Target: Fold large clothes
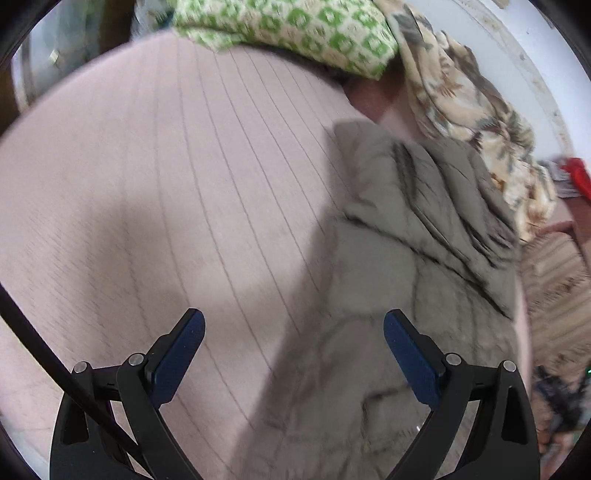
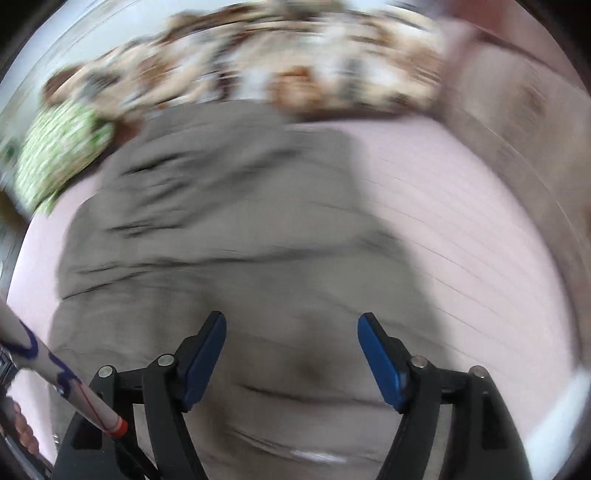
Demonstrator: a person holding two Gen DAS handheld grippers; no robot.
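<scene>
While the left hand-held gripper point(image 1: 293, 334) hangs over the pink striped bed sheet point(image 1: 155, 192), its two blue-padded fingers point(image 1: 181, 354) stand wide apart and hold nothing; the left one is over bare sheet, the right one over the near edge of the grey-olive garment point(image 1: 413, 236). That garment lies crumpled on the bed, to the right in the left wrist view, with a green-and-cream patterned cloth point(image 1: 295, 26) at the top and a leaf-print blanket point(image 1: 476, 110) along its far side. Over on the right, the right hand-held gripper point(image 2: 291, 334) hovers above the same garment point(image 2: 221, 229), which fills the middle of that heavily blurred view. Its fingers point(image 2: 380, 358) are likewise spread wide and empty; whether they touch the fabric I cannot tell. A white cable with purple marks point(image 2: 55, 373) crosses the lower left corner.
</scene>
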